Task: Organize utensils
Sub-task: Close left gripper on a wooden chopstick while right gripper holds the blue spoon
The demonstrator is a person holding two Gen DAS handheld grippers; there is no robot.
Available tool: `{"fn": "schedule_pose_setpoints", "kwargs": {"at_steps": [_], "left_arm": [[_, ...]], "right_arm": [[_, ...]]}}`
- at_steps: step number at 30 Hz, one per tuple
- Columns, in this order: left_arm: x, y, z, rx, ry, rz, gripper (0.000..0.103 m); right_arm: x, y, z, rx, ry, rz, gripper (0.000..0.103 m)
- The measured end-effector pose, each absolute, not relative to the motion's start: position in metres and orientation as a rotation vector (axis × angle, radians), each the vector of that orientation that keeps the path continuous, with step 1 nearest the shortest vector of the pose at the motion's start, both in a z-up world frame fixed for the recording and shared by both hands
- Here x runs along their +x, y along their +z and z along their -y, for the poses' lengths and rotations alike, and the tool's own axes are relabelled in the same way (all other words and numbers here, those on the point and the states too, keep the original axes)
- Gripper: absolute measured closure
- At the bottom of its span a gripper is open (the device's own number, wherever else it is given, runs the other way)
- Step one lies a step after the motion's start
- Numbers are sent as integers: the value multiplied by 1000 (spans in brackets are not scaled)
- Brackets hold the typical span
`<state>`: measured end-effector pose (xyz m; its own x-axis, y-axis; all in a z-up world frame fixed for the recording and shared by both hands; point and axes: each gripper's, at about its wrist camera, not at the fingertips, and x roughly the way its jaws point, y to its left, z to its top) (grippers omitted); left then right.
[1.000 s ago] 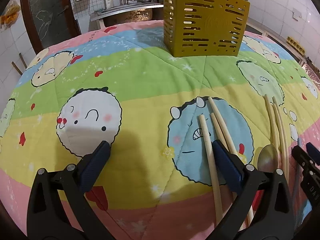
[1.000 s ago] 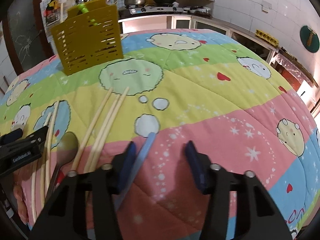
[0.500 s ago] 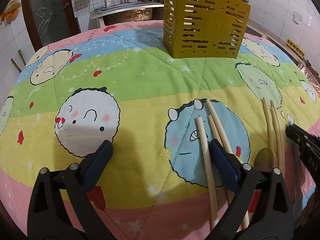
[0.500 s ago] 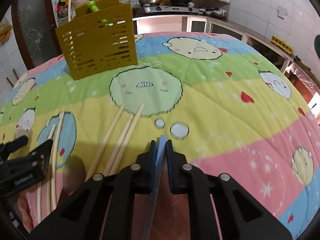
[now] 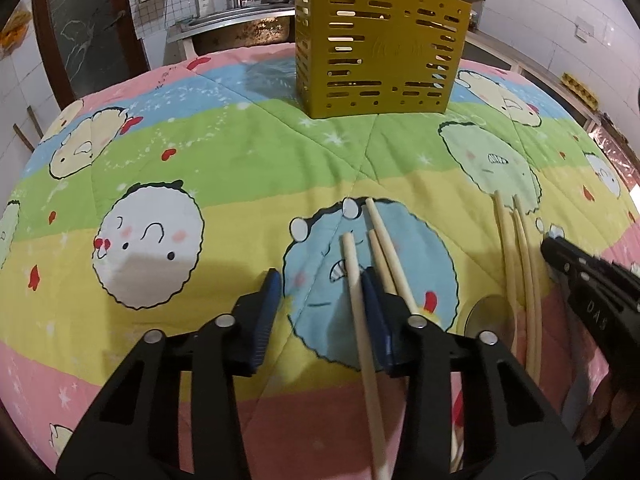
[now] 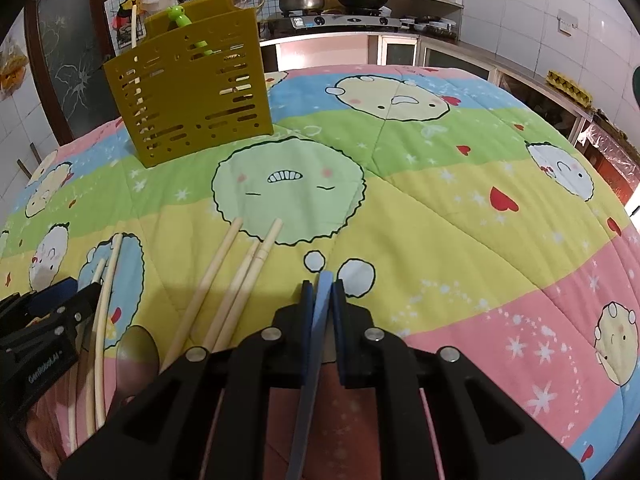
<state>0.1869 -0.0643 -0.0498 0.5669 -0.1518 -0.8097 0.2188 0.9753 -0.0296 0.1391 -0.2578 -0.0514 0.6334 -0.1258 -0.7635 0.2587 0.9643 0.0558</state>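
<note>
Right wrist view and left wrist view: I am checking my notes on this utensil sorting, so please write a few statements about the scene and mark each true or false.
1. The right gripper is shut on a blue handle. True.
2. The yellow utensil holder lies tipped over on the quilt. False: it stands upright.
3. The utensil holder is empty. False: a green utensil and a pale stick stand in it.
4. A chopstick lies between the closing jaws of the left gripper, against the right-hand pad. True.
5. A metal spoon lies on the quilt beside some chopsticks. True.
</note>
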Motion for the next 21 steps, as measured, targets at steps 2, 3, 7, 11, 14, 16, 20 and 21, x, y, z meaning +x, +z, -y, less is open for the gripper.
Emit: {"fn": "schedule_pose_setpoints", "kwargs": {"at_steps": [2, 3, 7, 11, 14, 16, 20, 21], "left_arm": [[191, -50, 66, 70, -219, -946, 76], [193, -50, 67, 69, -219, -946, 78], [197, -50, 68, 65, -224, -951, 88], [199, -49, 64, 38, -233, -954, 96], [200, -48, 61, 19, -234, -952, 97], [199, -47, 62, 19, -232, -947, 97], [198, -43, 57, 0, -234, -935, 98], [197, -41, 55, -7, -231, -929, 98]], "right_arm": [[139, -51, 258, 165, -221, -859, 93], [139, -51, 258, 164, -221, -860, 93], [140, -51, 257, 160, -221, -863, 93], [138, -49, 258, 167, -212, -860, 93], [137, -46, 257, 166, -204, -855, 94], [136, -44, 256, 163, -202, -845, 94], [131, -34, 256, 163, -197, -814, 95], [130, -31, 256, 163, -197, -806, 95]]}}
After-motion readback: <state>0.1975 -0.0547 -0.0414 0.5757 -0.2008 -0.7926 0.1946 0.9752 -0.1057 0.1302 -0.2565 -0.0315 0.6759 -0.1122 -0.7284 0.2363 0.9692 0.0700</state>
